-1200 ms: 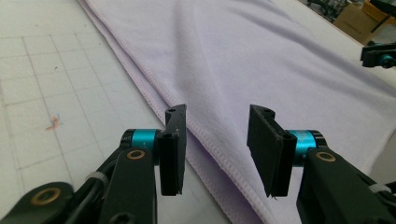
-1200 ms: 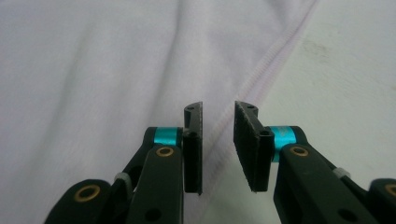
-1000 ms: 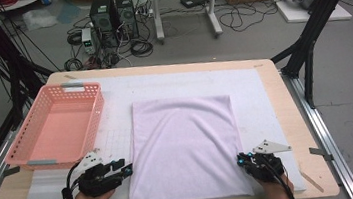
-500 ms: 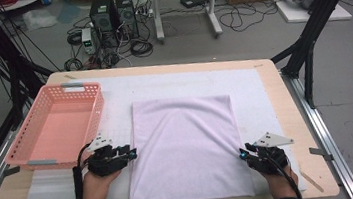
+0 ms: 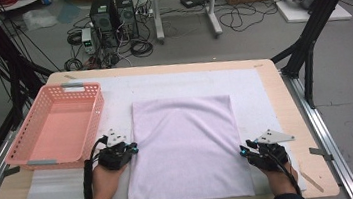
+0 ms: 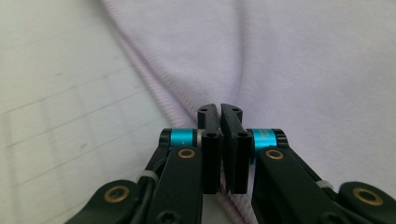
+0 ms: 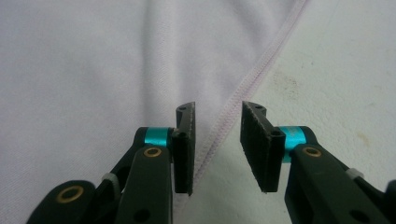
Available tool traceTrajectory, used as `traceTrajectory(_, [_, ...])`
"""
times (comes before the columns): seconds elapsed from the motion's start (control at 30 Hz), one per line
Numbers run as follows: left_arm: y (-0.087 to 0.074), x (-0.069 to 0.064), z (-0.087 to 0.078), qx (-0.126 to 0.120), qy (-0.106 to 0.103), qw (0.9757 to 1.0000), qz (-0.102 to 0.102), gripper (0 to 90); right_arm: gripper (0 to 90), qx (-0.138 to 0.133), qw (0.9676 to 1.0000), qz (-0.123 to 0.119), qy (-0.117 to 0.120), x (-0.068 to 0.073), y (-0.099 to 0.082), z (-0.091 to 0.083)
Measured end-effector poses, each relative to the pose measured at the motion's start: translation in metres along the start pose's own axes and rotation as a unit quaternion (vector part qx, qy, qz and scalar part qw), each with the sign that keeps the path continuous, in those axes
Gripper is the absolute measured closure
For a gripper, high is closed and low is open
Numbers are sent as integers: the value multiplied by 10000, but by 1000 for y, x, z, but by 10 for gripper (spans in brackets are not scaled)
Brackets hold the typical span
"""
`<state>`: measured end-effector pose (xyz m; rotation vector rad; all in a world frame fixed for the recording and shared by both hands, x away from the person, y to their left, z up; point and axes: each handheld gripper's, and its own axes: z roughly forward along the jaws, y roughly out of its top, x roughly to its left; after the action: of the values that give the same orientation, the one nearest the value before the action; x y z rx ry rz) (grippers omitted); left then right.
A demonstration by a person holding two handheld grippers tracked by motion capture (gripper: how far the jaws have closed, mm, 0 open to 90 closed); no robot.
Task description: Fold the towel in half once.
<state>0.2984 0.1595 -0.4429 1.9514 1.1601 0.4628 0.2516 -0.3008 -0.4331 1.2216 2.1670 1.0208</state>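
Observation:
A pale lilac towel (image 5: 189,143) lies flat on the white mat, folded to a rectangle. My left gripper (image 5: 132,147) sits at its left edge, about halfway up. In the left gripper view its jaws (image 6: 220,109) have just closed and are shut on the towel's hem (image 6: 303,60), which bunches into a crease ahead of them. My right gripper (image 5: 243,150) is at the towel's right edge, near the front. In the right gripper view its jaws (image 7: 217,112) have just been opening and stand apart. The stitched hem of the towel (image 7: 84,60) runs between them, untouched.
A pink plastic basket (image 5: 93,116) stands at the left of the table, close to my left hand. A white mat (image 5: 177,81) covers the tabletop, and a thin foam sheet (image 5: 48,187) lies at the front left. Black frame legs and cables stand beyond the table.
My left hand has moved right and away from me to the towel's left edge, and its jaws have shut on the hem. The right gripper's jaws have opened off the towel; that hand stayed put.

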Motion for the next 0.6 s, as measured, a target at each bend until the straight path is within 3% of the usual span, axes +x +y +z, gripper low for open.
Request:
traceTrajectory(0.07, [-3,5,-2,-2,-39,9999,-166,864,646,11,10000,10,-7,0,0,0])
traceTrajectory(0.13, [-5,5,-1,0,-72,9998,-161,851,628,11,10000,34,-10,-1,-1,1])
traceTrajectory(0.3, [-6,8,-1,-55,-131,9991,-407,600,621,14,9998,179,-69,-4,-1,7])
traceTrajectory(0.37, [-6,9,-1,-75,-168,9989,-437,581,678,-56,9993,322,-158,-7,0,7])
traceTrajectory(0.47, [-6,9,0,-46,-203,9990,-406,581,730,-153,9990,426,-67,-10,2,9])
traceTrajectory(0.6, [-7,8,1,-47,-234,9989,-412,577,749,122,9994,327,22,-4,2,20])
